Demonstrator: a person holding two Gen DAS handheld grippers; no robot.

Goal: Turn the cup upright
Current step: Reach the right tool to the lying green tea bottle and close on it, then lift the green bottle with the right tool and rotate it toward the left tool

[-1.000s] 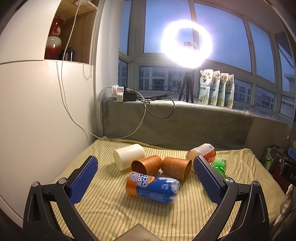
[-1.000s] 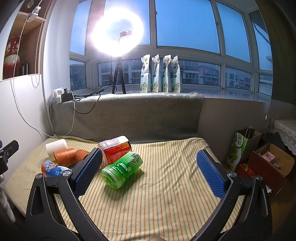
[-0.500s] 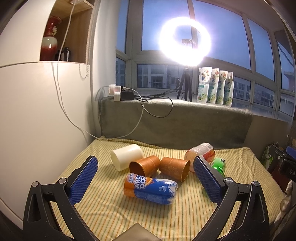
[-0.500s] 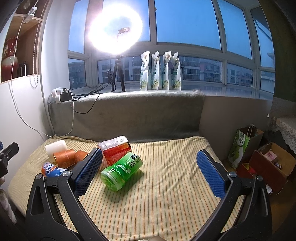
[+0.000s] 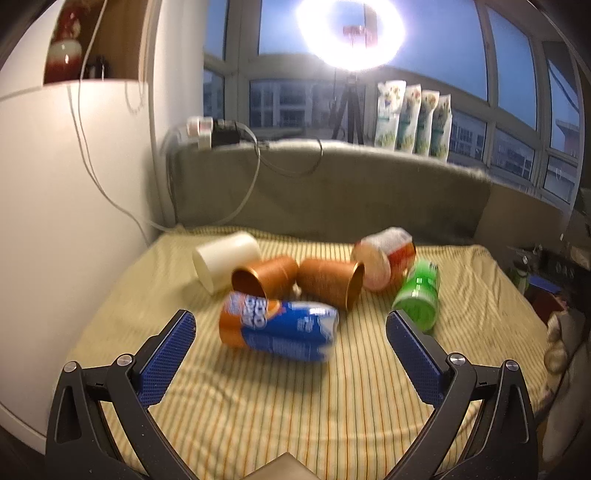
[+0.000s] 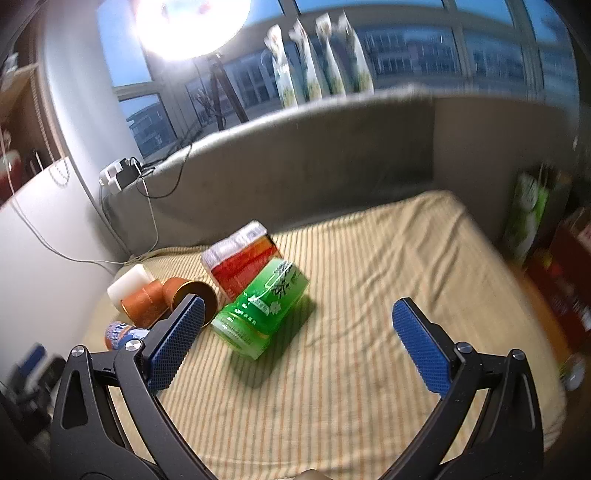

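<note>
Both grippers have come closer to the pile of things, and the right wrist view has tipped to one side since half a second ago; both views are blurry.

Everything lies on a bed with a yellow striped sheet (image 5: 280, 398). Behind it is a grey padded back wall (image 5: 351, 192), and on the ledge above stand a bright ring light (image 5: 351, 33) and four white pouches (image 5: 413, 118).

The left gripper (image 5: 291, 354) has its blue fingers (image 5: 168, 354) spread wide apart and holds nothing. The right gripper (image 6: 295, 343) also has its fingers (image 6: 419, 343) spread wide and holds nothing.

A blue and orange bottle (image 5: 277, 328) lies on its side just past the left fingers. A green bottle (image 6: 262, 310) lies on its side, touching a red and white bottle (image 6: 240, 258) behind it.

The cups are all lying down. A white cup (image 5: 225, 262) is farthest back on the left. One copper cup (image 5: 264, 277) lies just beside it with its open mouth facing the camera. A second copper cup (image 5: 330, 282) lies next to that one, with its mouth turned toward the red and white bottle
</note>
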